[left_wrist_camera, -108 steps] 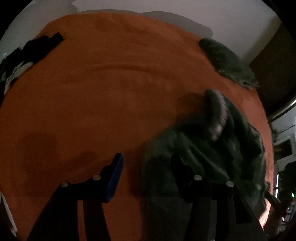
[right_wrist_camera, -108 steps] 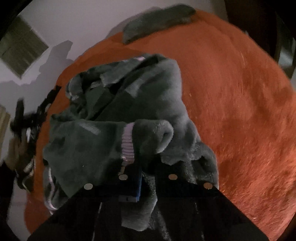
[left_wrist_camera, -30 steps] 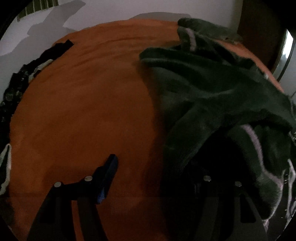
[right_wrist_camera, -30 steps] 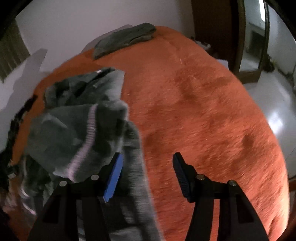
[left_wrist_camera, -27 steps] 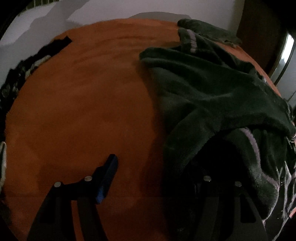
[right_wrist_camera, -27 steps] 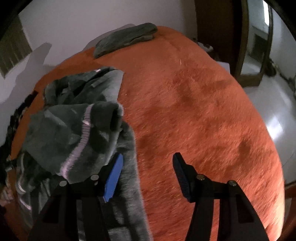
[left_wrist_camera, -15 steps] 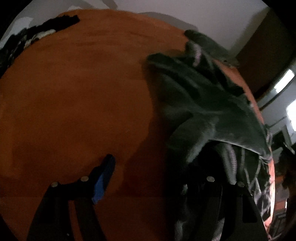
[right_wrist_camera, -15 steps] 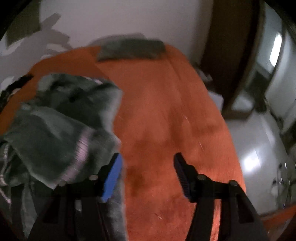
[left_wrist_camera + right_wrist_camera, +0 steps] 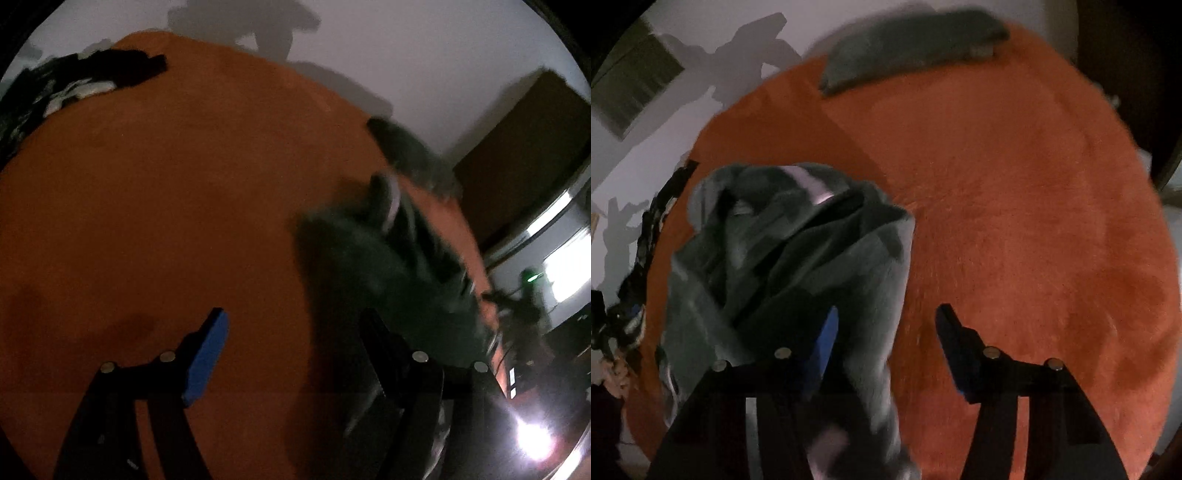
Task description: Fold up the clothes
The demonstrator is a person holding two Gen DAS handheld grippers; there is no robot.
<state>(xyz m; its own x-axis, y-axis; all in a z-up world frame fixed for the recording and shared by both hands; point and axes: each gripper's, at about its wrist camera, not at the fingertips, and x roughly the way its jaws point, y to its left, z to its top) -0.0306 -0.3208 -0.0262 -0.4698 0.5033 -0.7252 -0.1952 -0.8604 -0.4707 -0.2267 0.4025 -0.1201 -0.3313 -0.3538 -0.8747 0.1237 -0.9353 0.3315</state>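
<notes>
A crumpled grey fleece garment (image 9: pixel 798 258) with a pale striped cuff lies on the orange bed cover (image 9: pixel 1015 221). In the right wrist view my right gripper (image 9: pixel 884 328) is open, with the garment draped over and around its left finger (image 9: pixel 823 343); its right finger is over bare cover. In the left wrist view the same garment (image 9: pixel 388 266) lies blurred at the right, under and behind the right finger (image 9: pixel 380 343) of my open left gripper (image 9: pixel 291 328). The left finger is over bare cover.
A folded grey garment (image 9: pixel 908 48) lies at the far edge of the bed, also in the left wrist view (image 9: pixel 410 155). A dark pile of clothes (image 9: pixel 85 81) lies at the far left edge. White wall stands behind; dark furniture (image 9: pixel 524 147) and a bright floor are on the right.
Both cameras have swung and the frames are blurred. The garment has shifted farther right in the left wrist view and bunched over the right gripper's left finger. Both grippers stay open.
</notes>
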